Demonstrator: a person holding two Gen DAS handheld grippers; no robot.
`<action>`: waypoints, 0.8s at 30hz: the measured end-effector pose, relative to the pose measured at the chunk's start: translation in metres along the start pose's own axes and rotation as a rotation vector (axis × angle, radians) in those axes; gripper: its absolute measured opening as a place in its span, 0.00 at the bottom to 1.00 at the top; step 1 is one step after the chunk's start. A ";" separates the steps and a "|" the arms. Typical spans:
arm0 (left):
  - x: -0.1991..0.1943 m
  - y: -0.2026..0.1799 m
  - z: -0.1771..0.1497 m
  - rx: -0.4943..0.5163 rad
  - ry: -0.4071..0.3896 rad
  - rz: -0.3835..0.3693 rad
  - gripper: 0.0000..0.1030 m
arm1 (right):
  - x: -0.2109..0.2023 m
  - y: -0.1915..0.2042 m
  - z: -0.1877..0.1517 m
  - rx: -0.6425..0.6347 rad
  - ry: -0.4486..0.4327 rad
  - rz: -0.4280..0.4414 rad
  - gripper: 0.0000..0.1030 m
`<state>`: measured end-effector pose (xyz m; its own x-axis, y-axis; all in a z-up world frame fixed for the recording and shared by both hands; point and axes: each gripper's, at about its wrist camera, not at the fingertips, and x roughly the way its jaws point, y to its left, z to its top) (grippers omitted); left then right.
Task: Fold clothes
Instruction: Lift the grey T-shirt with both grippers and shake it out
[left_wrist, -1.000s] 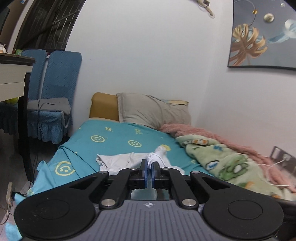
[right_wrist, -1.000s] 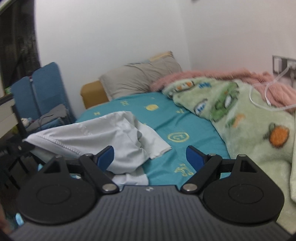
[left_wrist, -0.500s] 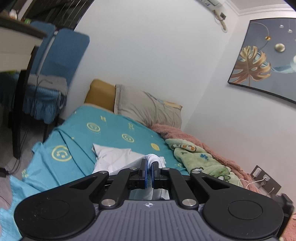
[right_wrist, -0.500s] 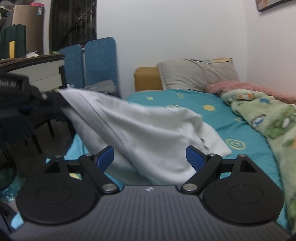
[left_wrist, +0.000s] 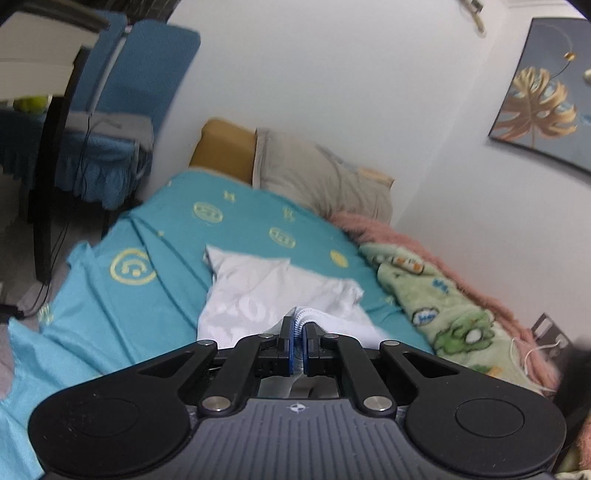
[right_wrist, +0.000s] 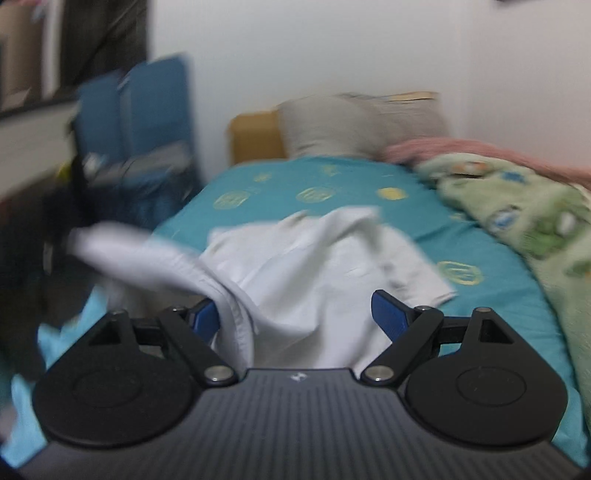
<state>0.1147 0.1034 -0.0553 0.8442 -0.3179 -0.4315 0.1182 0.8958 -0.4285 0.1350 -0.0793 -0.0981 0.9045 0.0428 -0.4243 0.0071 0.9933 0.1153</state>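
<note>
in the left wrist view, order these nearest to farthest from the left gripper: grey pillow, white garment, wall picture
1. White garment: pinched in the left gripper, spread on the teal sheet just ahead.
2. Grey pillow: at the head of the bed, ahead.
3. Wall picture: high on the wall, upper right.

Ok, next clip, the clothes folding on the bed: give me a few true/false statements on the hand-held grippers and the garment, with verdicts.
1. The left hand-held gripper is shut on a ribbed edge of the crumpled white cotton garment. True.
2. The right hand-held gripper is clamped on the garment. False: its jaws stand wide open, with cloth lying between them.
3. The garment lies on the teal smiley-print bedsheet. True.
4. The green cartoon-print fleece blanket covers the garment. False: it lies beside it, apart.
</note>
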 end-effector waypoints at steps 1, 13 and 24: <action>0.003 -0.001 -0.002 0.000 0.007 -0.011 0.04 | -0.008 -0.007 0.006 0.032 -0.020 -0.006 0.84; -0.023 -0.037 -0.014 0.070 -0.137 -0.125 0.04 | -0.009 -0.064 0.007 0.120 0.042 -0.193 0.84; -0.046 -0.022 -0.003 0.004 -0.181 -0.126 0.04 | -0.050 -0.074 0.004 0.163 -0.215 -0.293 0.79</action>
<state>0.0716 0.0976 -0.0284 0.9029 -0.3665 -0.2247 0.2304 0.8537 -0.4670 0.0915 -0.1558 -0.0819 0.9226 -0.2806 -0.2647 0.3301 0.9293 0.1654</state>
